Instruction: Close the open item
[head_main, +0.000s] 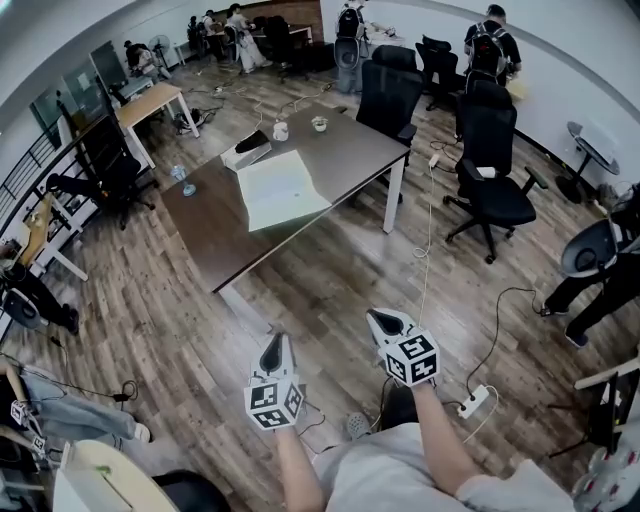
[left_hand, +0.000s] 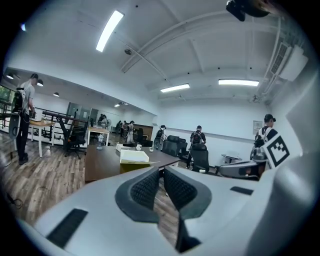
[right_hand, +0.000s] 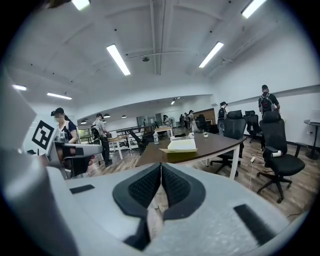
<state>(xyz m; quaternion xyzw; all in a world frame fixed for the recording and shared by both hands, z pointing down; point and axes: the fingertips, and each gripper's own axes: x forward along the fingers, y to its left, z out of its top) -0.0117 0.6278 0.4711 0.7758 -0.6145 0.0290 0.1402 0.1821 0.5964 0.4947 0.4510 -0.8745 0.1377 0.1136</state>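
A pale, flat cardboard box (head_main: 282, 189) lies on the dark brown table (head_main: 215, 235), and one flap juts out past its side. It also shows far off as the box (left_hand: 134, 156) in the left gripper view and the box (right_hand: 182, 145) in the right gripper view. My left gripper (head_main: 275, 350) and right gripper (head_main: 384, 321) hang over the wood floor, well short of the table's near edge. Both are shut with nothing between the pads; the left gripper (left_hand: 161, 172) and the right gripper (right_hand: 161, 167) show their pads touching. Both point toward the table.
On the table's far part stand a smaller white box (head_main: 245, 151), a cup (head_main: 280, 130), a bowl (head_main: 319, 124) and a water bottle (head_main: 180, 177). Black office chairs (head_main: 494, 170) stand at the right. A power strip (head_main: 473, 402) and cables lie on the floor near my right side. People are at the room's far end.
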